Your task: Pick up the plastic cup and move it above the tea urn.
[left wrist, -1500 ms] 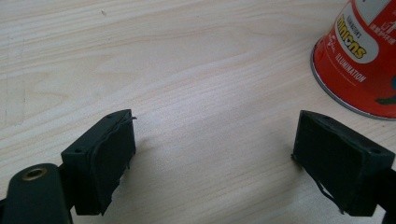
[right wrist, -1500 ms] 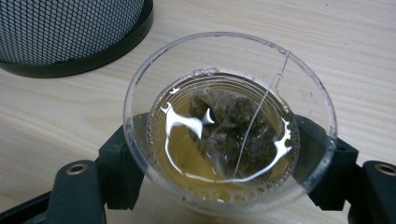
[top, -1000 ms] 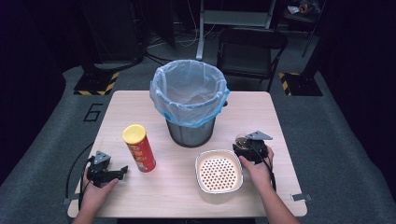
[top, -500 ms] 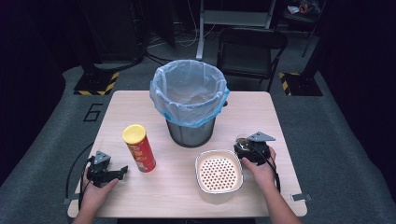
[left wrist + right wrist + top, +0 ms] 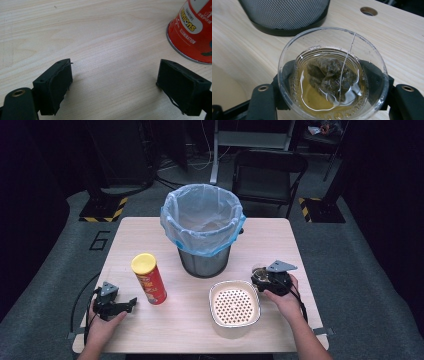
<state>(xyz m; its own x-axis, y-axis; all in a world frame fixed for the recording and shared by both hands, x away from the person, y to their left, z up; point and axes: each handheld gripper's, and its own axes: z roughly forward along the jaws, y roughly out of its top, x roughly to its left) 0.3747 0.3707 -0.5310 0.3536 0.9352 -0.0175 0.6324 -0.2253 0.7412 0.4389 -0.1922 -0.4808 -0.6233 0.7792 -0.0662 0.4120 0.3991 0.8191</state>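
At the near right of the desk, the grasp on a clear plastic cup is judged to be the step in hand: the right claw has just been closing, and its black jaws are seen on either side of the cup, against its thin wall. Pale brown tea and a soggy, crumpled tea bag with a thin string are held in the cup, so a level, gentle lift is called for next, lest the soft wall be crushed or liquid spilled. Just beside it a cream, square strainer bowl with a dotted, perforated bottom is set. At the near left the left claw is rested wide and empty on the pale wood grain, near a red tube of crisps with a yellow lid. Farther back, a round mesh bin lined with a thin blue bag is stood.
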